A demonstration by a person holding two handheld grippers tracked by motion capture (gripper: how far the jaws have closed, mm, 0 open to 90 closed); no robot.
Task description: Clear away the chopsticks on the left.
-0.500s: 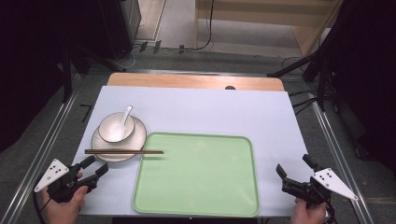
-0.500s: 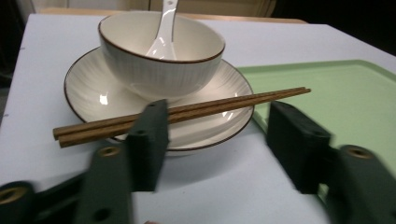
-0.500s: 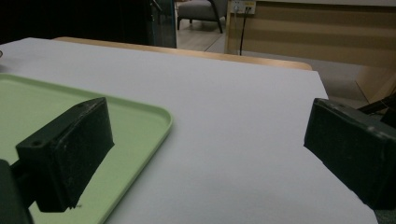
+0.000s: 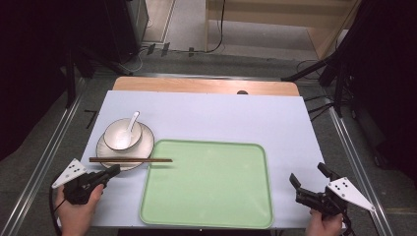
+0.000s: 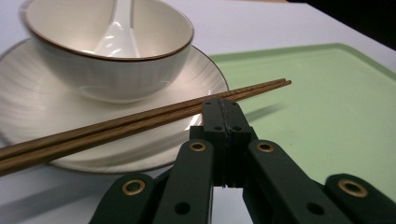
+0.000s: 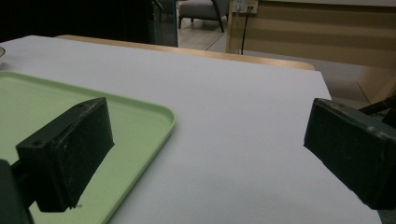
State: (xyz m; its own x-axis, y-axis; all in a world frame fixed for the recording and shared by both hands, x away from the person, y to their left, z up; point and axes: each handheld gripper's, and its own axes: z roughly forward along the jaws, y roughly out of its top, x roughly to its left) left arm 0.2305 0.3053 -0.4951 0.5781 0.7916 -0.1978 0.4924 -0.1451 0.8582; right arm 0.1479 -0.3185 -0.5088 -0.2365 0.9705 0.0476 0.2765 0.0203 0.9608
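Your left gripper [image 4: 114,171] sits near the front left corner of the table [image 4: 206,110], its jaws pressed together on nothing, the tips just short of the chopsticks [image 4: 130,160]. Those chopsticks lie across the near rim of the plate [image 4: 105,150], their points reaching over the left edge of the green tray [image 4: 206,184]. On the plate stands a white bowl [image 4: 122,135] with a spoon [image 4: 130,129] leaning in it. The tray, by the front edge at the middle, carries nothing yet apart from those overhanging tips. Your right gripper [image 4: 307,183] rests near the front right corner, jaws spread wide and empty, well apart from the dishes. As I read it, nothing has been lifted: the chopsticks, the closest thing to your left jaws, are untouched, so the work is barely begun.
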